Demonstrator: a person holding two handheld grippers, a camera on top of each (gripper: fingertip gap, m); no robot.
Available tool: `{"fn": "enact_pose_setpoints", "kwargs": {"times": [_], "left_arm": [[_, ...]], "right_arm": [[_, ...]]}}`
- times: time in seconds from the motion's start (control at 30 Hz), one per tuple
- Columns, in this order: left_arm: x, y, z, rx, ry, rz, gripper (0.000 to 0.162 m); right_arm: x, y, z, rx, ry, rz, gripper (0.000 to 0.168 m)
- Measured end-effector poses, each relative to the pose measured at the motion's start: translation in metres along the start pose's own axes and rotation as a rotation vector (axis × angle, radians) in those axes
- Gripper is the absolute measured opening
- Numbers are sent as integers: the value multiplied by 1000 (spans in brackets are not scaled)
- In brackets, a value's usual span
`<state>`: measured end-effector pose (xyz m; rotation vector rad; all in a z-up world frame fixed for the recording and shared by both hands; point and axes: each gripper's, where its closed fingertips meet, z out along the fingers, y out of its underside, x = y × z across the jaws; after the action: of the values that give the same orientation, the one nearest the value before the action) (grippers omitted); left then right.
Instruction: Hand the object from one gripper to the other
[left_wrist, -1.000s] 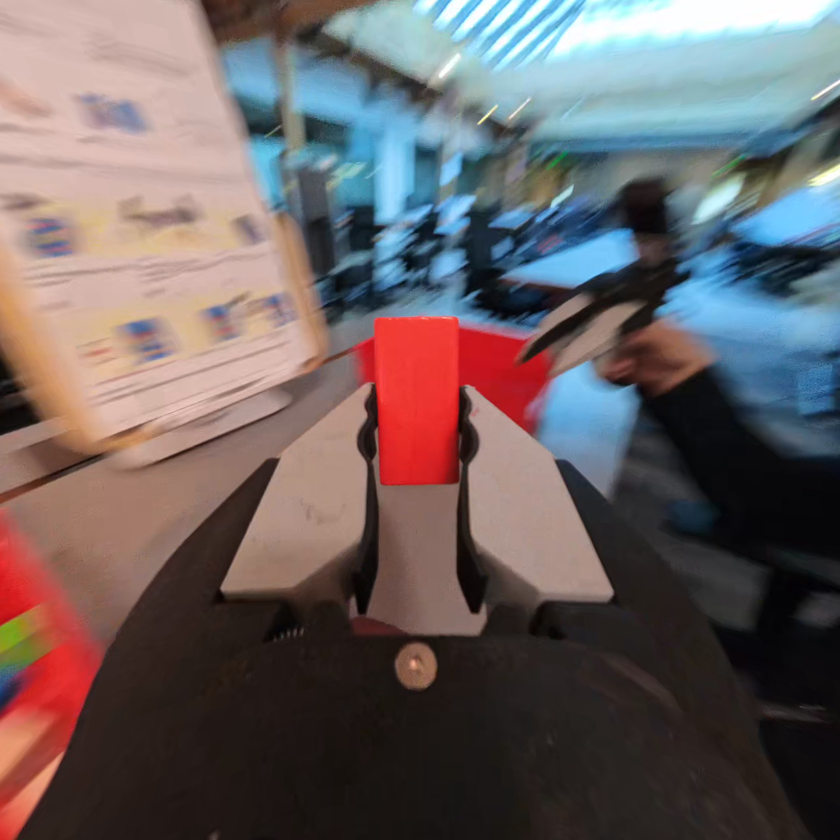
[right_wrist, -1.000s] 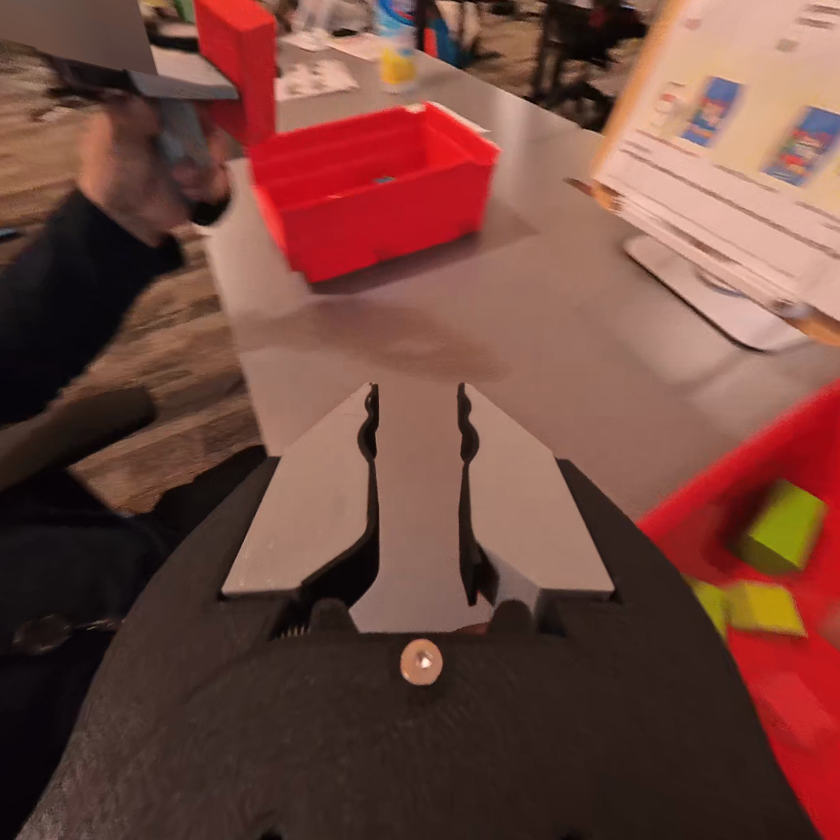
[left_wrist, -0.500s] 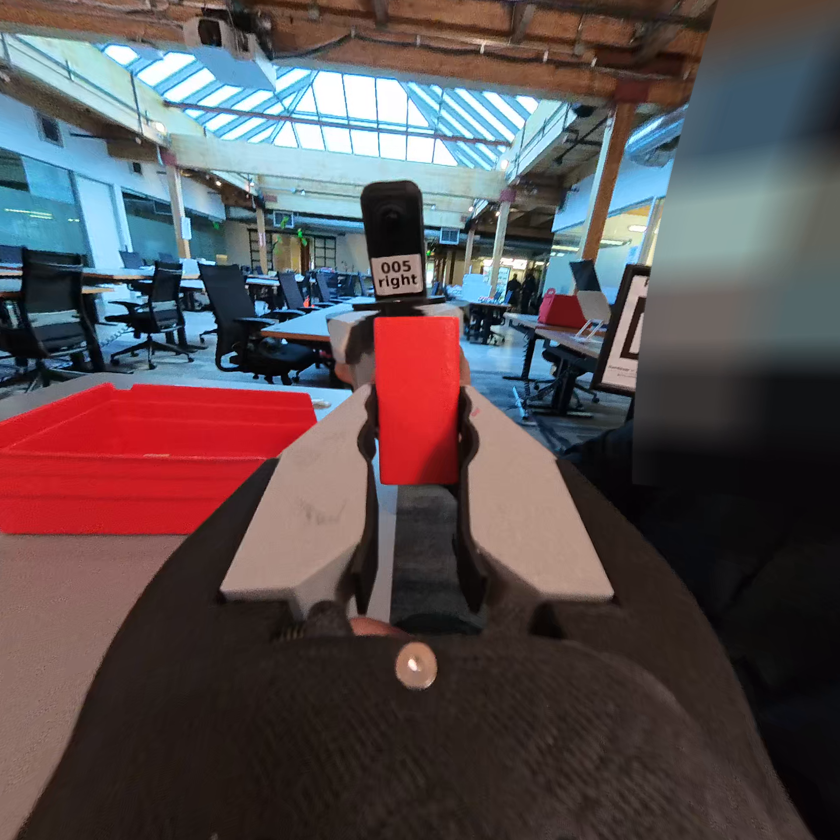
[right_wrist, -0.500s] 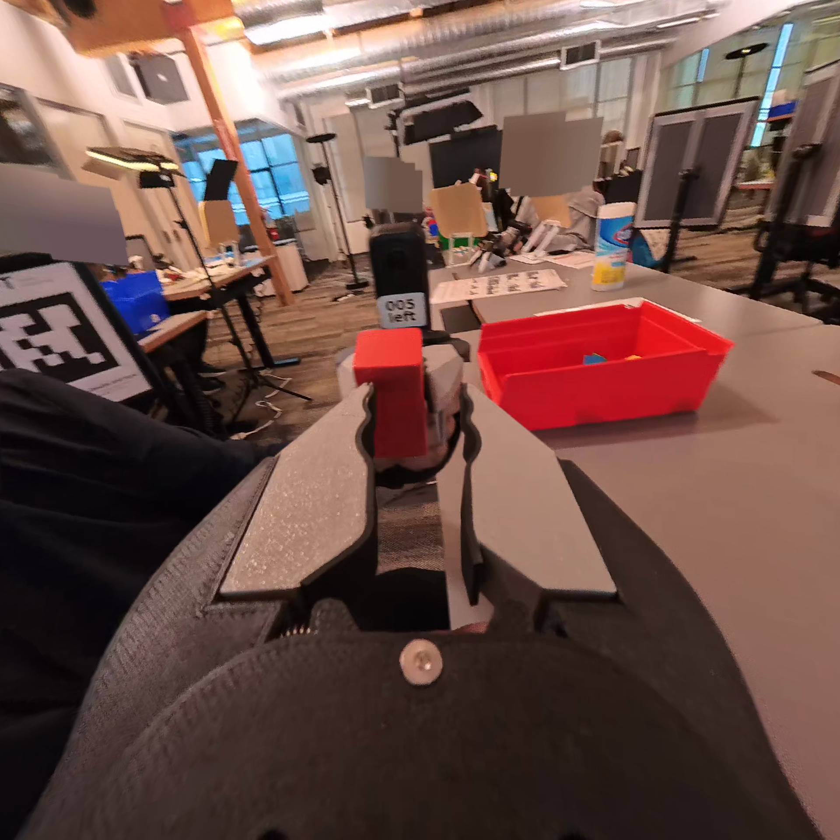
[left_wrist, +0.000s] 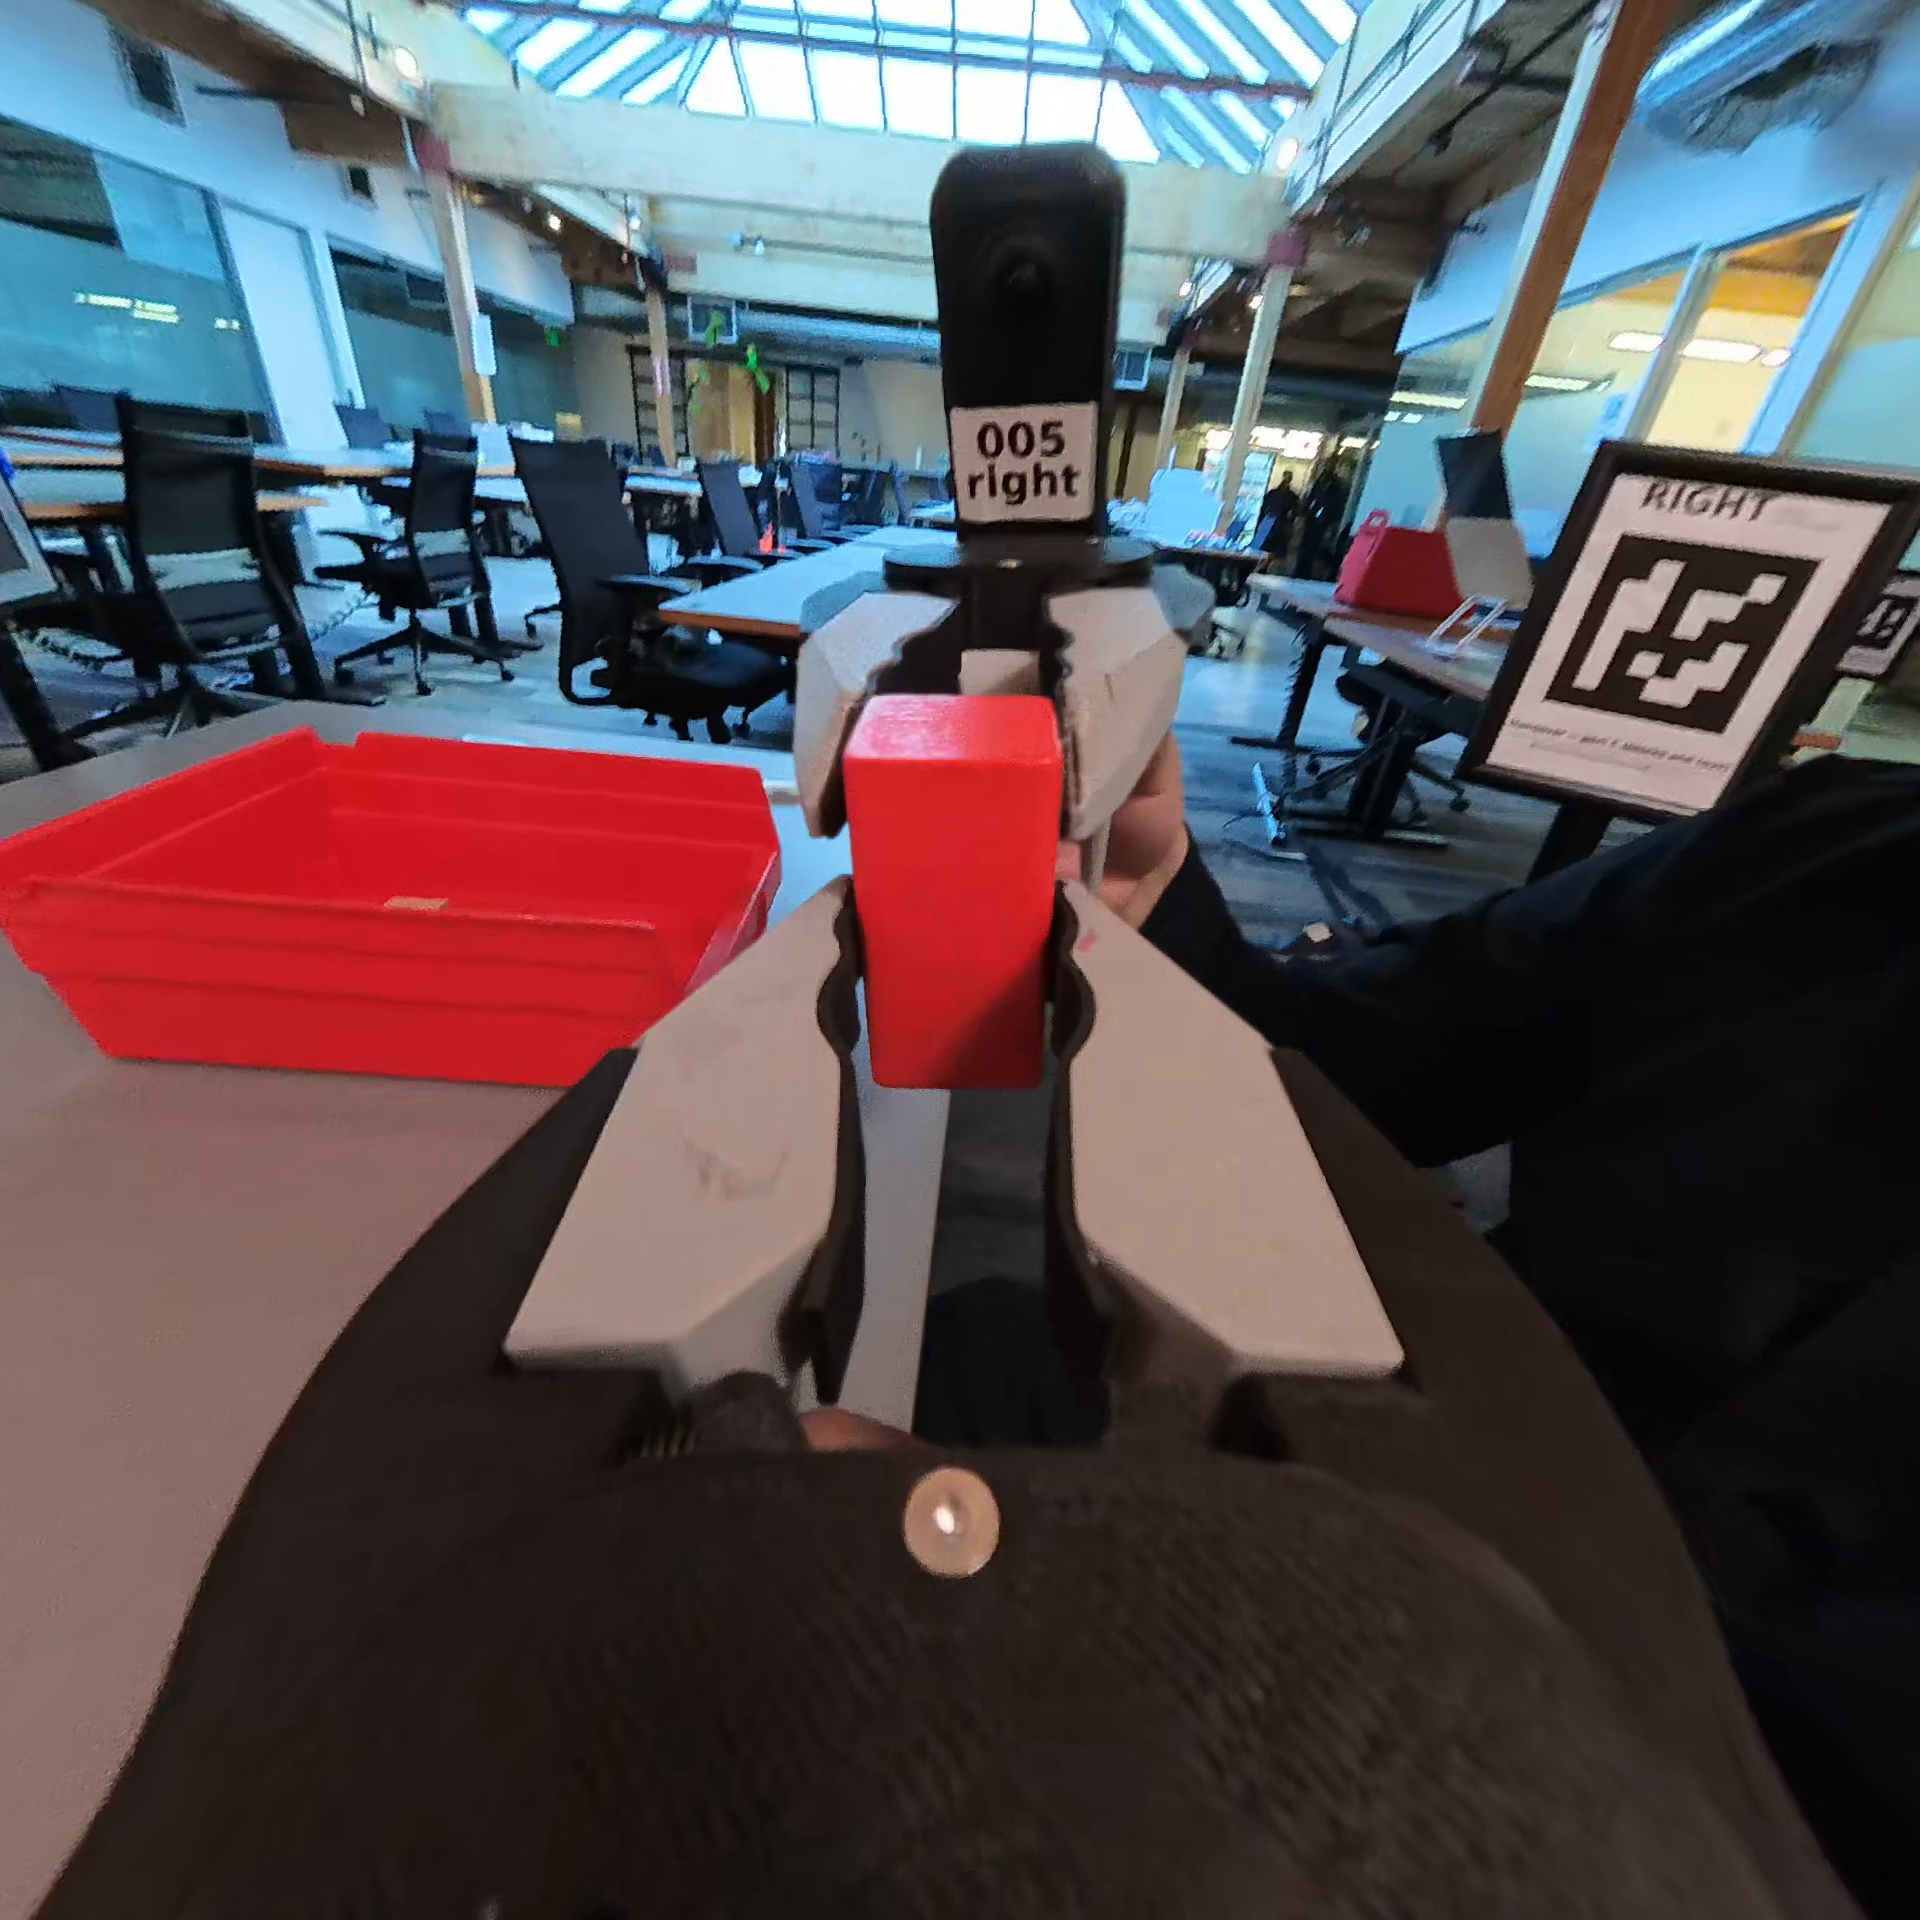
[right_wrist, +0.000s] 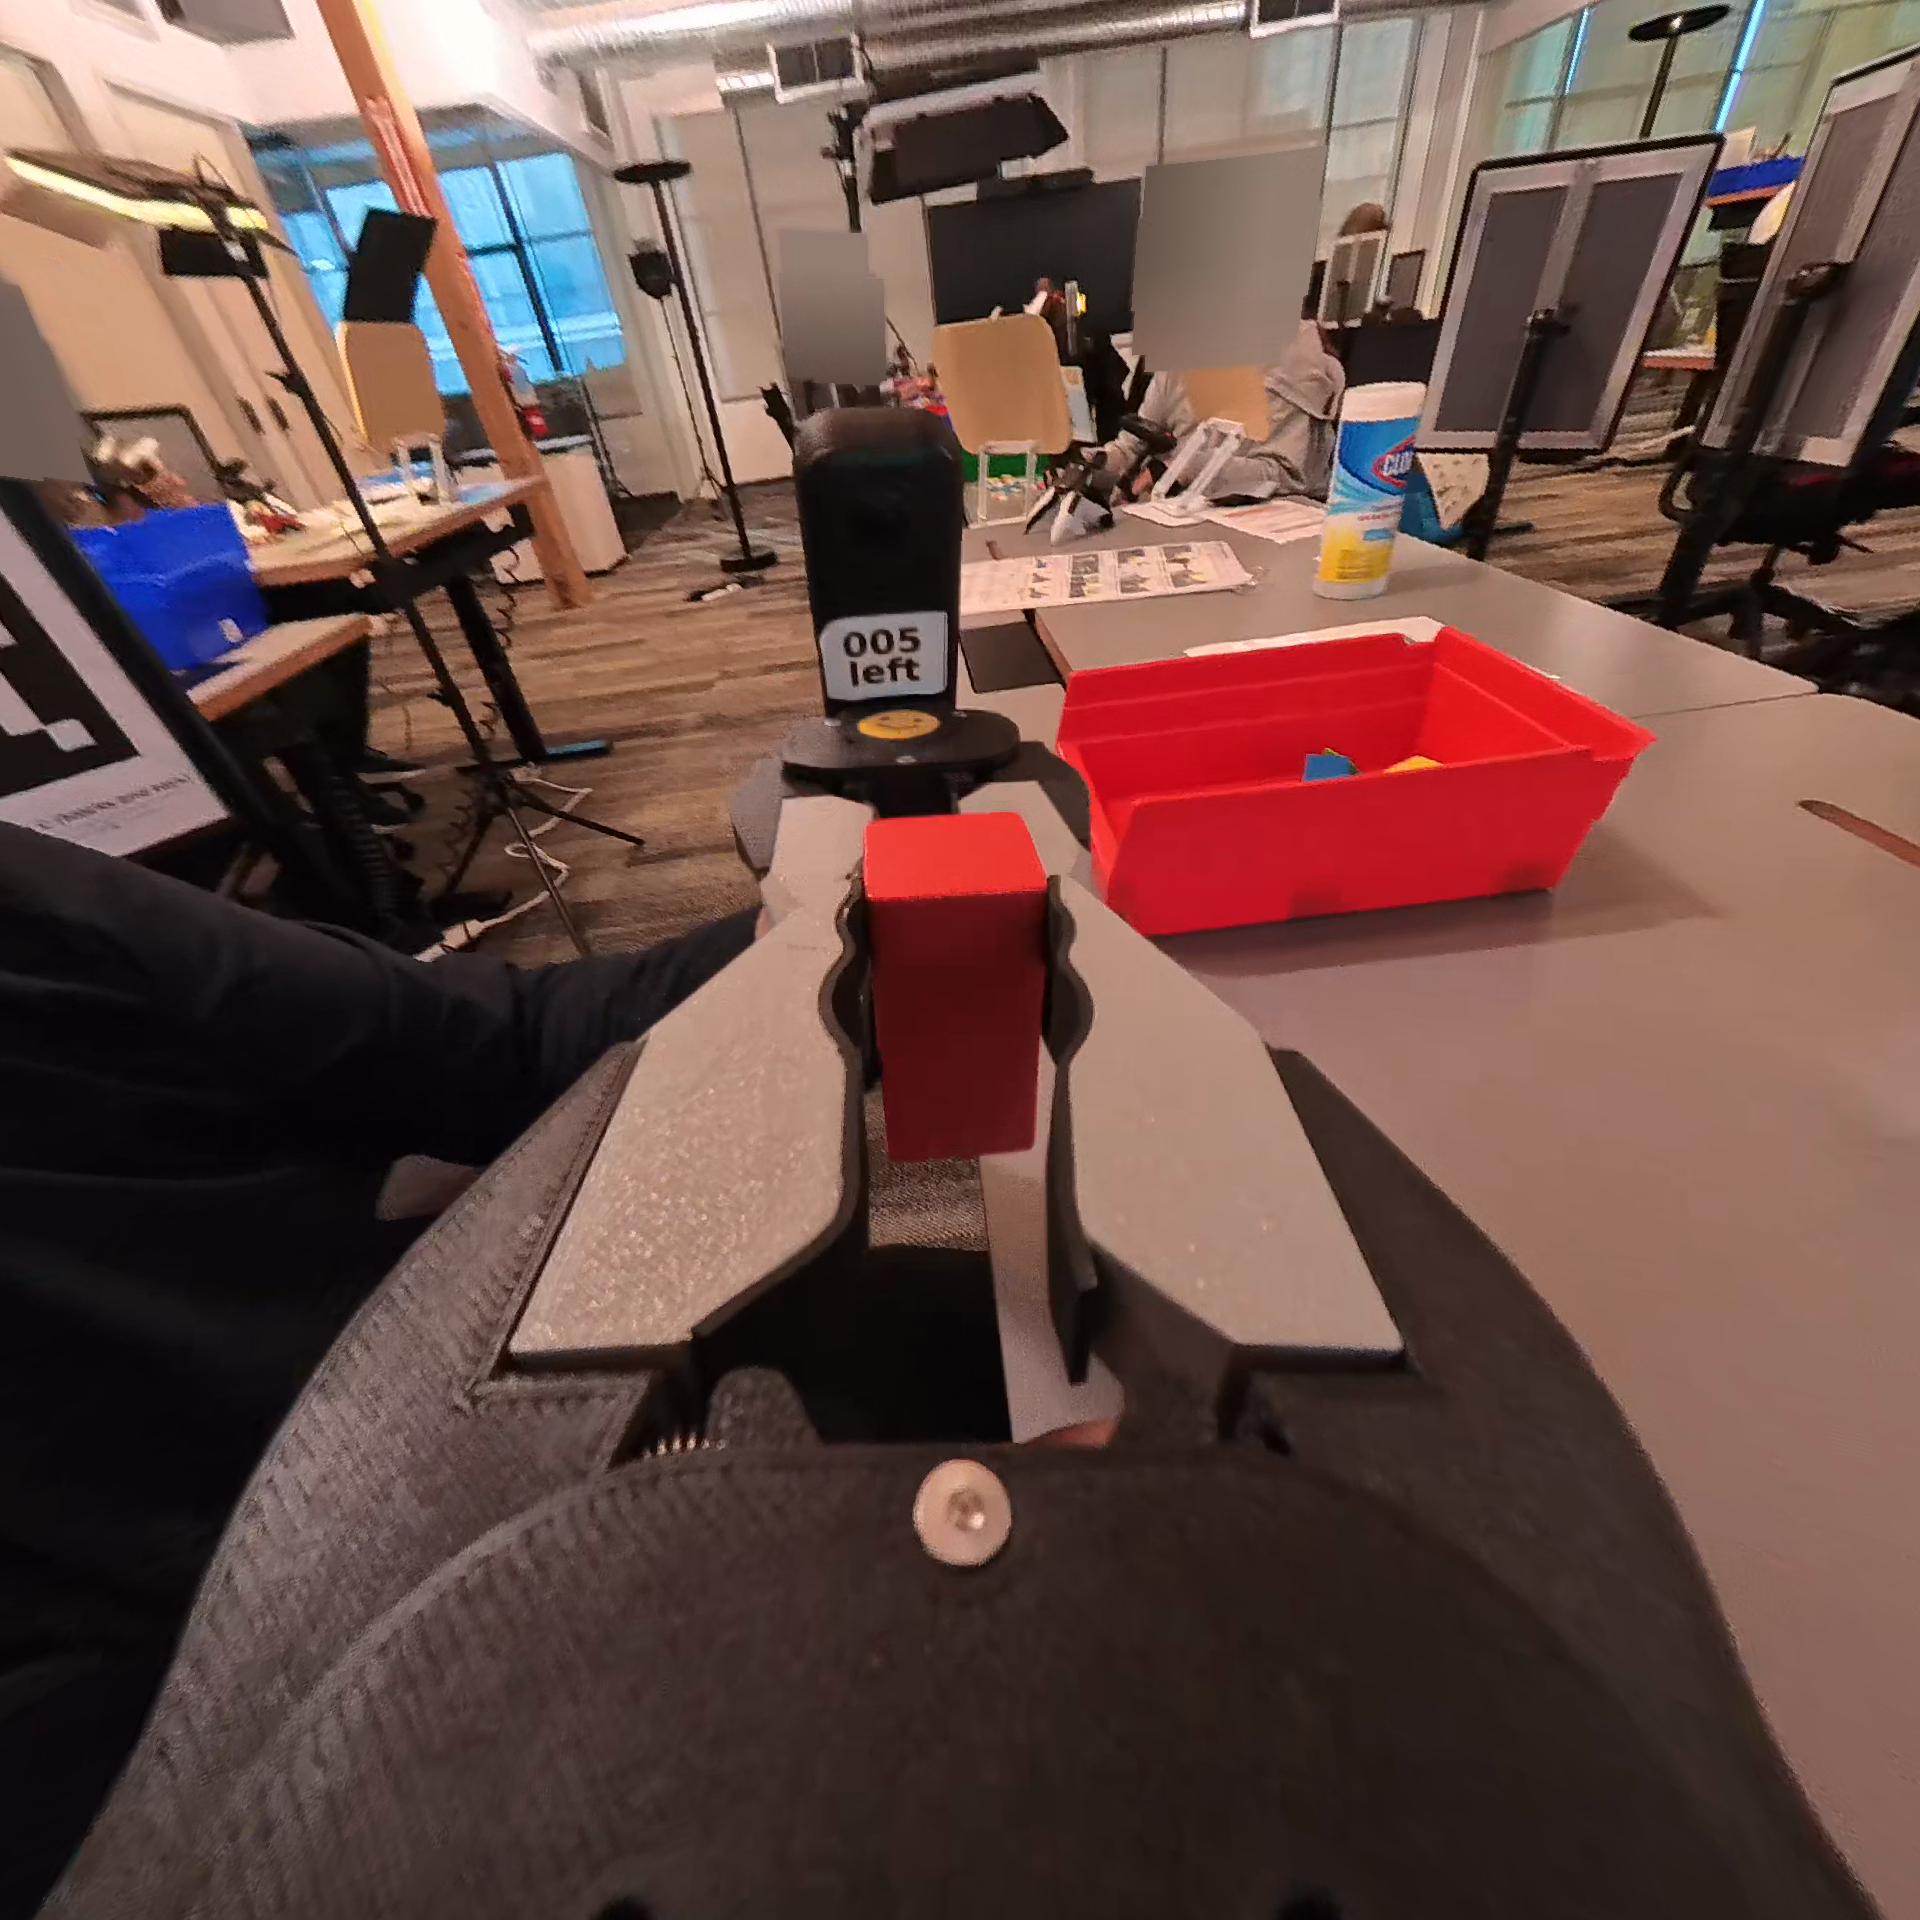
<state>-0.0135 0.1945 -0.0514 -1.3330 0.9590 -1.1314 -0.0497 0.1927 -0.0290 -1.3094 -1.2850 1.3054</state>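
- Table (right_wrist: 1558, 1091): grey surface, carrying a red bin (right_wrist: 1340, 821) well apart from both grippers; small blue and yellow pieces (right_wrist: 1361, 767) lie inside the bin.
- Left gripper (left_wrist: 951, 935): fingers clenched on the near part of a red block (left_wrist: 951, 894), pads pressing both of its sides.
- Right gripper (right_wrist: 951, 966): faces the left gripper head-on; its fingers flank the same red block (right_wrist: 951, 977), left pad appearing to touch, right pad close against it. Whether this grip is firm cannot be told.
- Red block: upright, held in the air between the two opposed grippers, beside the table edge.
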Motion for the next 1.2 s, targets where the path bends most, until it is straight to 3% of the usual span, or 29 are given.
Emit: {"fn": "enact_pose_setpoints", "kwargs": {"times": [0.23, 0.7, 1.2], "left_arm": [[-4, 23, 8, -144, -46, 36, 33], [-7, 21, 7, -64, 22, -133, 34], [-5, 31, 12, -154, -37, -35, 32]], "right_arm": [[2, 24, 1, -129, -45, 9, 34], [10, 18, 6, -79, -2, 1, 32], [3, 20, 1, -75, -88, 45, 34]]}}
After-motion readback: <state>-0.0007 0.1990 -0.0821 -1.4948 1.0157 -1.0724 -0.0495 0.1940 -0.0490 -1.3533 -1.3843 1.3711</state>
